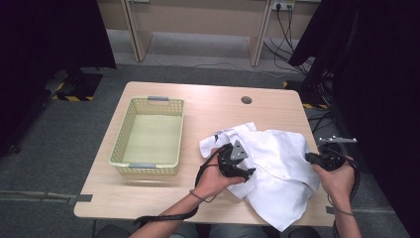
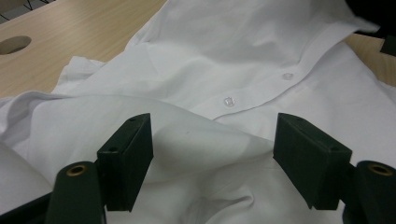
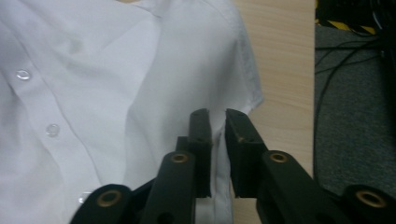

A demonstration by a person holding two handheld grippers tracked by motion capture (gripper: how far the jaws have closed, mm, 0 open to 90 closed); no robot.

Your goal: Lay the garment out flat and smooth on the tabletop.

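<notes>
Left claw point(image 2: 212, 158) is hanging wide apart over a puffed-up fold of the white shirt point(image 1: 277, 168), cloth bulging up between the pads but nothing pinching it, so it's released. Right claw point(image 3: 218, 140) is sitting at the shirt's right edge with just a thin slit between the pads; looks like a strip of hem is running up through that slit, but I honestly can't tell if it's actually biting the fabric or only straddling it.

The shirt itself is lying crumpled on the right half of the bench point(image 1: 163, 198), button placket facing up, with one corner drooping off the near edge. The yellow basket point(image 1: 148, 166) is sitting empty over on the left, well apart from it.

What I'm worrying about: if that right claw is only nipping a sliver of hem, any pull is probably going to slide the cloth straight out. And since the left isn't pinning anything, a tug from the right could be dragging the whole shirt sideways, and with that corner already overhanging, it could be slipping off the bench onto the floor
</notes>
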